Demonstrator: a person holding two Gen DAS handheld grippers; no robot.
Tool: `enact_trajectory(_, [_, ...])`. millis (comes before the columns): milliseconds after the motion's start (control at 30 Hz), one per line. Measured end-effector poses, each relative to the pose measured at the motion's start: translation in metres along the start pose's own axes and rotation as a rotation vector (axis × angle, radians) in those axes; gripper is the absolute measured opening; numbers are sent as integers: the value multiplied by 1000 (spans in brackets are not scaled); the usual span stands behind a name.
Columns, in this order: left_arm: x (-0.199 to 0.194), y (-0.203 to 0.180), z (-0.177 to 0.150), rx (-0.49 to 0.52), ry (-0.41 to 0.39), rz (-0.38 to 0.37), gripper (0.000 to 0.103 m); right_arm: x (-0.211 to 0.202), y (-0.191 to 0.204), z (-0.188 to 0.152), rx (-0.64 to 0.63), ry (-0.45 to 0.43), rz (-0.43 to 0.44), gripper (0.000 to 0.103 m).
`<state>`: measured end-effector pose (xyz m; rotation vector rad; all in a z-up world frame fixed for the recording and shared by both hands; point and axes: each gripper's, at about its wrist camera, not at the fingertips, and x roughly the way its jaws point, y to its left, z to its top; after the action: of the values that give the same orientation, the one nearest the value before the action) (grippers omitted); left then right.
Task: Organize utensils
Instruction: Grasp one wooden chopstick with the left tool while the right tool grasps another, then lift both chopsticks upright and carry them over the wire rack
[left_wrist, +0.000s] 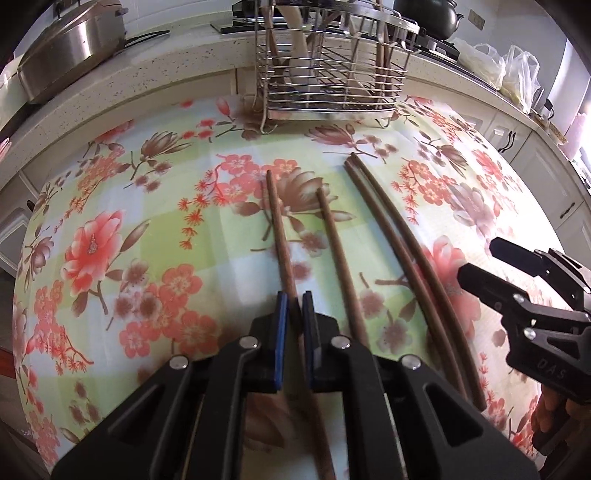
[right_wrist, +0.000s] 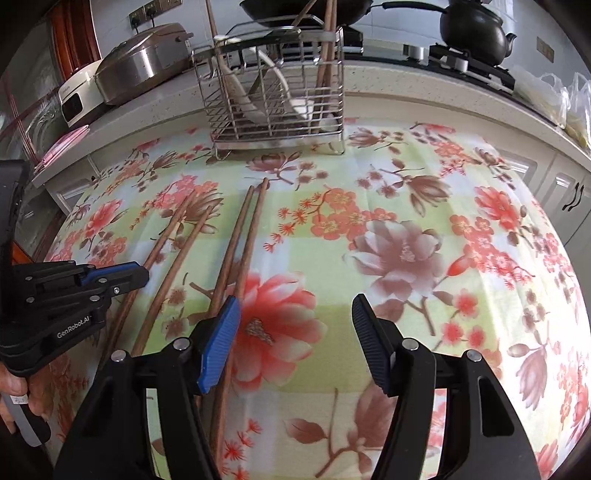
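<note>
Already some chopsticks and white spoons are seen stood in the wire utensil rack (left_wrist: 328, 74) at the far edge of the flowered tablecloth (left_wrist: 147, 229), while four chopsticks are left lying flat on it: a loose two and a close pair (left_wrist: 399, 236) beside them. The leftmost chopstick (left_wrist: 277, 221) is pinched between the pressed-together pads of the left gripper (left_wrist: 295, 299), whereas the right gripper (right_wrist: 295, 332) is held spread, nothing gripped, just beside the pair. "GenRobot.AI" is read on the left gripper's body, and "DAS" on the right one's.
</note>
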<state>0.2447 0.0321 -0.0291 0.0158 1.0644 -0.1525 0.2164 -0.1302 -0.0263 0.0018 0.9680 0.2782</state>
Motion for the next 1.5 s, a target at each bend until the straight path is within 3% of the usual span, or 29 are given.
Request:
enact_trajectory(233, [-1,9,-1,-5,-9,-18,9,19,16,13,-16,13,-10,53])
enact_trajectory(500, [-1,10,-1,-3,-13,-27,9,32,22,17,-45,24,-43,37])
enact_trajectory(567, [-1,11,-1,-3,-13,-27,10,32,22,17,-47,19,-36,11])
enact_trajectory(600, [-1,11,-1,-2,-13,-26,10,32,21,17,-43,22,-32,9])
enact_trajectory(967, [2,6,3,4,-4,6,10,16,-23,5,3,53,-62,7])
enact_trajectory(1500, [6,1,11,15,10,36,9,21,-24,10,-6,37,-72,7])
